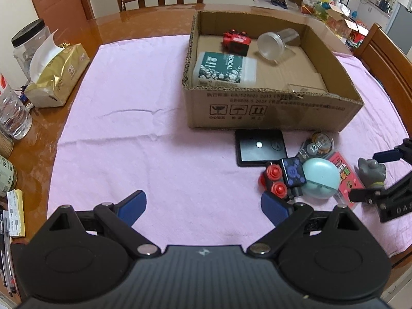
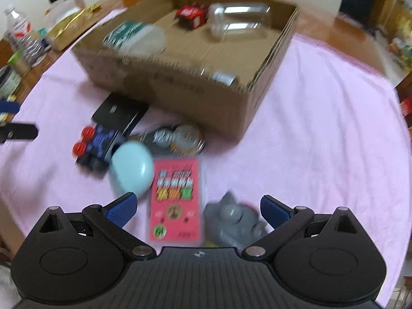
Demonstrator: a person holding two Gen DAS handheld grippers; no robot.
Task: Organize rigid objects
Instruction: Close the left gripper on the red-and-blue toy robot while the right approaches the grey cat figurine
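Right tool (image 2: 198, 211) open, over blurred grey figurine (image 2: 233, 222), pink card (image 2: 176, 198)

Glossy brown wooden table (image 1: 108, 29), mostly covered by a pink cloth (image 1: 134, 139). On the cloth, upper right of the left wrist view: open cardboard box (image 1: 270, 113). Just below it: black flat device (image 1: 261, 149), round blister pack (image 1: 318, 145), black toy with red wheels (image 1: 282, 177), pale blue egg-shaped case (image 1: 320, 177), pink card (image 1: 345, 177), grey figure (image 1: 372, 173). On bare wood, left edge: gold tissue pack (image 1: 55, 77), black-lidded clear jar (image 1: 28, 46), water bottle (image 1: 14, 116).
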